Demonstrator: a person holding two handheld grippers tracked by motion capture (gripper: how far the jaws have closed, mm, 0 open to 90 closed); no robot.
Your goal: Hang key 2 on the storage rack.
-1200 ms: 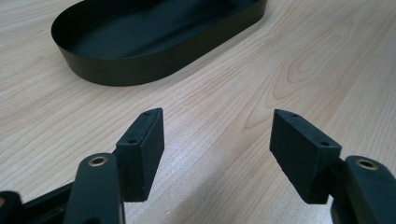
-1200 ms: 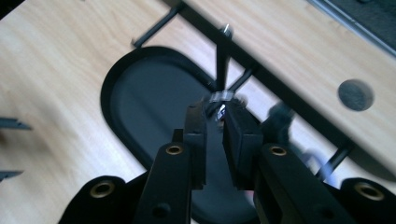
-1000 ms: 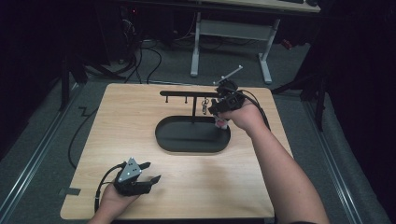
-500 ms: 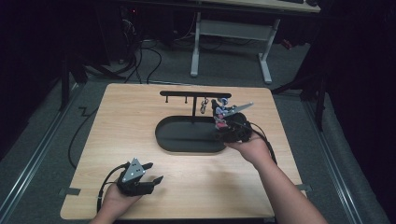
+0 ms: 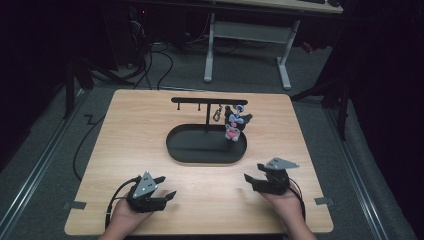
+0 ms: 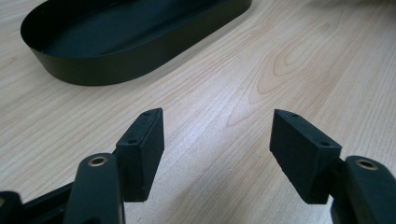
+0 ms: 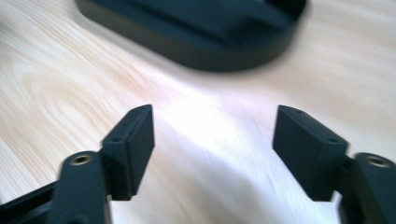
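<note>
We judged the hanging work as good as finished at this moment. The small plush keychain [image 5: 235,125] hung from the right end of the black stand's crossbar [image 5: 207,100], dangling just above the right part of the oval black tray [image 5: 205,154] that forms the stand's base, with its metal clasp [image 5: 218,115] hooked beside it on the bar. Our right gripper [image 5: 256,181] rested low over the wooden table [image 5: 130,125] near its front right edge, well apart from the toy; its jaws had just been opening and stood wide apart with nothing between them, only blurred wood grain and the tray's rim ahead in the right gripper view [image 7: 212,135]. Our left gripper [image 5: 162,196] lay near the front left edge, its jaws likewise spread and empty [image 6: 217,135], pointing toward the tray wall [image 6: 116,65]. We saw no other loose item on the table to hang, so we reckoned that little or nothing remained beyond keeping both hands parked.
</note>
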